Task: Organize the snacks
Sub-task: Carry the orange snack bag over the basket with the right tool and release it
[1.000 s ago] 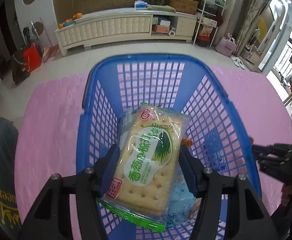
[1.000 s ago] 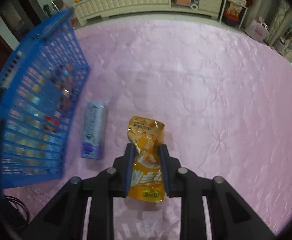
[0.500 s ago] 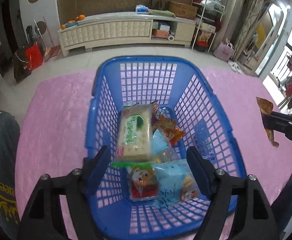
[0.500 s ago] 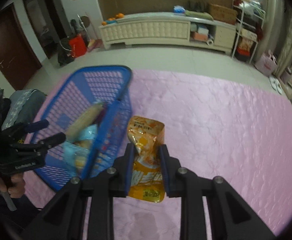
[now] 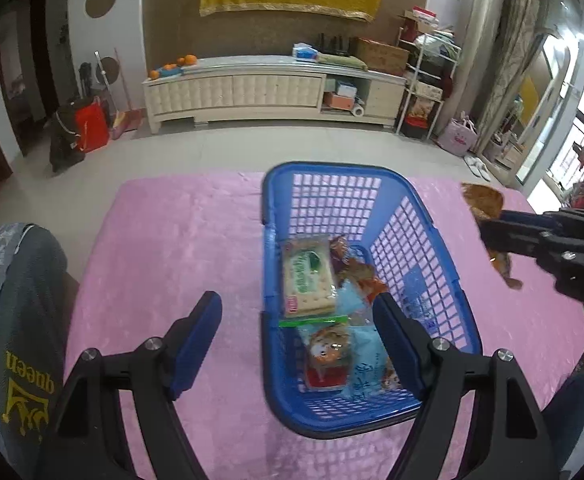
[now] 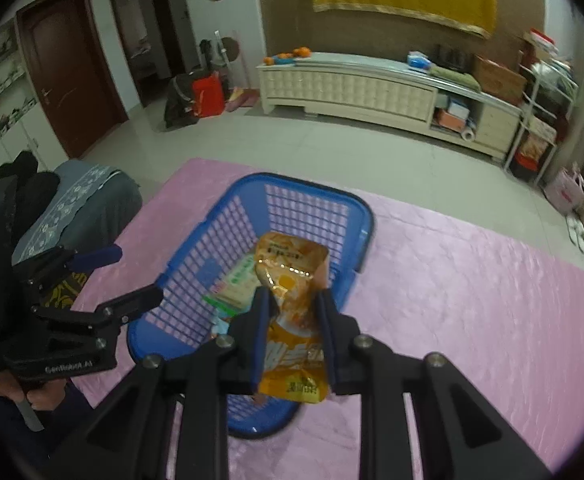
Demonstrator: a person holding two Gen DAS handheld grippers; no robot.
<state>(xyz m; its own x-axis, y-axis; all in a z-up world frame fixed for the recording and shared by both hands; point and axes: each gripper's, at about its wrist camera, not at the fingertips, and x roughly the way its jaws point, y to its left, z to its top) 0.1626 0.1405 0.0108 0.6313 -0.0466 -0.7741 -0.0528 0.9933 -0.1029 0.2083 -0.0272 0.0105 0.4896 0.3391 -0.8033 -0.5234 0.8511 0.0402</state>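
Cracker pack (image 5: 307,278) lay flat in the blue basket (image 5: 444,264), among the other snack packets; a second before it had been clamped in my left claw (image 5: 298,310). That claw now stood wide open, pulled back above the basket's near end, holding nothing, one finger over the pink cloth (image 5: 171,248) and the other over the basket. I judged that drop finished.

Right claw (image 6: 294,308) was closed on the orange pouch (image 6: 292,312). A second before, the pouch had been low over the cloth, beside the basket; now it was raised, the pouch's top end showing over the basket's open mouth. The pouch sat pinched at its middle between the two fingers, upper half standing beyond the tips, lower half hanging behind them.

Next, by my reckoning: carry it over the rim and release.
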